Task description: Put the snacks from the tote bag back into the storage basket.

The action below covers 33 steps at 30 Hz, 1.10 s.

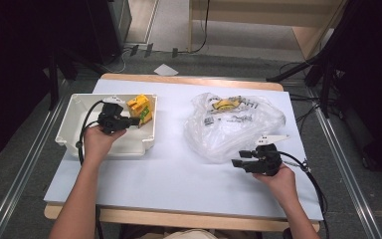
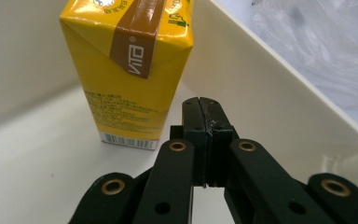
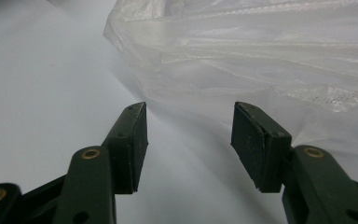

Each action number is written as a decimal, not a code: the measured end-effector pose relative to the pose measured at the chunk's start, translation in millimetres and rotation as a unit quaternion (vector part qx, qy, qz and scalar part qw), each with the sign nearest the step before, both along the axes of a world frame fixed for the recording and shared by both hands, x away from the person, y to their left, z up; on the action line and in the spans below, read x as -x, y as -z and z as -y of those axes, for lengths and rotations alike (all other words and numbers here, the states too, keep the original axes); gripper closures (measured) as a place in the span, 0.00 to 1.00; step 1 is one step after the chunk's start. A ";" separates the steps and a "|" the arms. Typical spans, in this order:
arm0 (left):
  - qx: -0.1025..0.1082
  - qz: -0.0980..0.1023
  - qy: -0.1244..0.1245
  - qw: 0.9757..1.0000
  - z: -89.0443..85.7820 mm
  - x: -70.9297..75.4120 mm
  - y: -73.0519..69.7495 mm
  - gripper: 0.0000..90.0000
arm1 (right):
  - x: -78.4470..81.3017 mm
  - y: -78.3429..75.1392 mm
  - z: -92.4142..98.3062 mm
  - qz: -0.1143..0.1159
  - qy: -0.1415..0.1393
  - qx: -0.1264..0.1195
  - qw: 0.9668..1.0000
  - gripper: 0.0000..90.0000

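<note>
Landmark: the white tub (image 1: 74, 130) sits at the left side of the white tabletop (image 1: 169, 174), and every place below is told from it.
Yellow carton: a yellow drink carton (image 1: 140, 109) stands inside the tub, in its far right corner. In the left gripper view the carton (image 2: 130, 70) stands upright on the tub's floor, close to a tub wall (image 2: 270, 93), with a brown strip on top.
Left gripper: the left gripper (image 1: 129, 121) is inside the tub, held by the person's left hand (image 1: 97, 142). It is just beside the carton.
Left fingers: the fingers (image 2: 200, 126) are pressed tight together — nothing is between them. The carton is just beside them and is not held.
Plastic bag: a clear, crinkly plastic bag (image 1: 234, 124) lies on the tabletop to the right of the tub, well apart from it. Small things show through it, too blurry to tell.
Right gripper: the right gripper (image 1: 239, 163) is far to the right of the tub, at the near edge of the bag, held by the right hand (image 1: 278, 179).
Right fingers: the fingers (image 3: 130, 144) stand wide apart — only bare tabletop is between them. The bag (image 3: 261, 60) lies just past their tips, and they hold nothing.
</note>
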<state>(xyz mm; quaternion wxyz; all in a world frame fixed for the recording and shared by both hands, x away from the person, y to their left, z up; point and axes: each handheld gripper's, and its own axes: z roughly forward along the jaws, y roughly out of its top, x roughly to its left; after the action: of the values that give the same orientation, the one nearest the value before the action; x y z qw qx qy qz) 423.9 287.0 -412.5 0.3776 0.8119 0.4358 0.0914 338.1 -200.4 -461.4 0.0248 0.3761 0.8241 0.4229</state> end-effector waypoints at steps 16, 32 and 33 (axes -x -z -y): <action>0.003 -0.006 0.003 1.000 6.3 -10.3 11.0 1.00 | 3.6 1.3 -1.4 0.000 -0.003 0.012 1.000 0.52; 0.002 -0.009 -0.005 1.000 -0.8 -13.7 14.1 1.00 | 4.2 1.8 -1.7 0.001 -0.004 0.017 1.000 0.52; 0.004 -0.010 -0.006 1.000 -1.1 -14.0 14.2 1.00 | 4.2 1.8 -1.7 0.001 -0.004 0.017 1.000 0.52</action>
<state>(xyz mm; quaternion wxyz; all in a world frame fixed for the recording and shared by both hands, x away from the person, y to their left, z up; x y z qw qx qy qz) 437.9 288.1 -426.6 0.3762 0.8084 0.4449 0.0842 333.9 -198.8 -463.2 0.0301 0.3722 0.8323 0.4096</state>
